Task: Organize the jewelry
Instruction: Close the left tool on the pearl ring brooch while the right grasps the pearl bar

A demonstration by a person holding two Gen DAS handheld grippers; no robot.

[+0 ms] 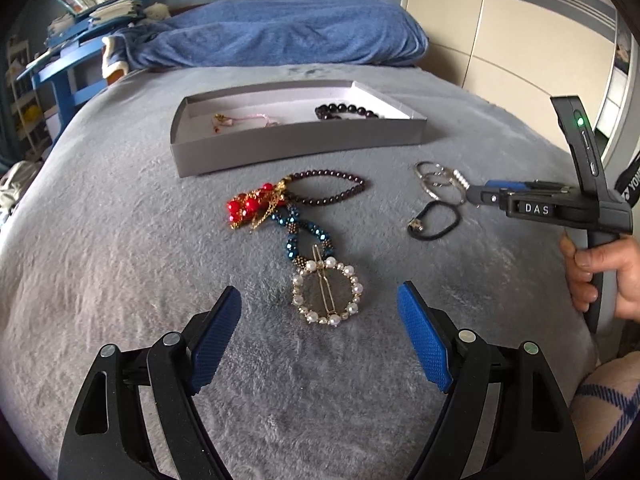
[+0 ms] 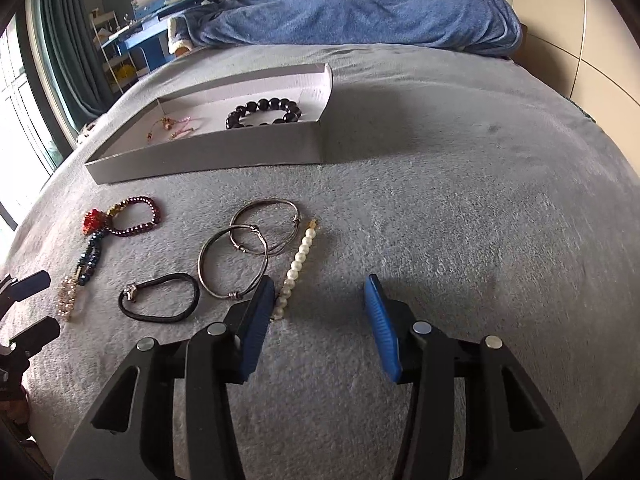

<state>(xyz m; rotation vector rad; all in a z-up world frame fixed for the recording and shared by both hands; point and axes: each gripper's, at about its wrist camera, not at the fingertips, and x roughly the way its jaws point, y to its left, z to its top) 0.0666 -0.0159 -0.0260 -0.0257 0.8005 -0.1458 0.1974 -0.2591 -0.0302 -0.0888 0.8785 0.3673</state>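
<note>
Jewelry on a grey blanket (image 1: pixel 120 280), tray (image 1: pixel 296 148) behind.
Left gripper (image 1: pixel 320 312) gapes empty near the pearl ring (image 1: pixel 326 294); right gripper (image 2: pixel 320 300) stands parted, nothing gripped, beside the pearl strand (image 2: pixel 296 268).

We see a grey blanket (image 2: pixel 440 200) covering the bed, a blue towel (image 1: pixel 280 36) at twelve o'clock, blue shelves (image 1: pixel 72 52) at ten o'clock.

Left claw (image 1: pixel 320 300): jaws wide apart, nothing between, lower centre of frame. Right claw (image 2: pixel 320 304): jaws partly apart, empty, tilted downward. Right hand (image 1: pixel 600 276) grips handle, frame right.
</note>
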